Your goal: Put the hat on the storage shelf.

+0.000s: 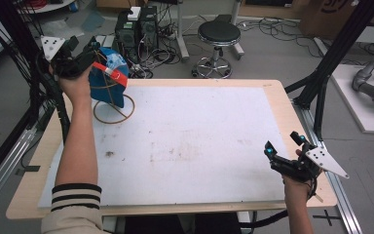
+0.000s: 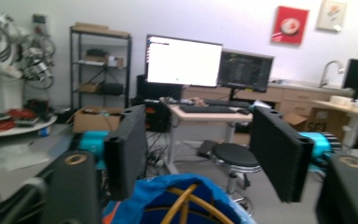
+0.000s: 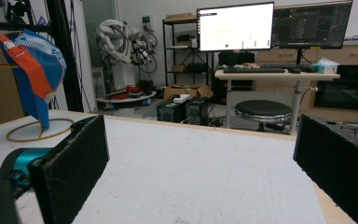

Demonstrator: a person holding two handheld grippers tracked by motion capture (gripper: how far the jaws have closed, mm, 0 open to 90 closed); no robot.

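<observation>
At the far left corner of the white table top (image 1: 185, 141), a blue cap (image 1: 108, 78) with an orange-red strap hangs on a wire stand (image 1: 114, 109) whose round base ring rests on the table. The left gripper (image 1: 85, 58) hovers just above the cap, on the side of the stand away from the table's middle; in the left gripper view its two black pads stand well apart with the crown of the blue cap (image 2: 186, 200) and the stand's yellowish wire just below them, and nothing is pressed between the pads, so the tongs are open and hold nothing. By my reading the step in hand is the letting go: the cap looks set on the stand, and the jaws now clear it. The right gripper (image 1: 285, 146) rests near the table's right edge, well apart from the stand, its jaws also wide and empty, with bare table between them in the right gripper view, where the cap (image 3: 32, 70) shows far off on its stand. The next move, as I judge it, calls for lifting the left gripper straight up and away from the stand, without brushing the cap's crown or strap, since a nudge could tip the light wire stand or drag the cap off it.
</observation>
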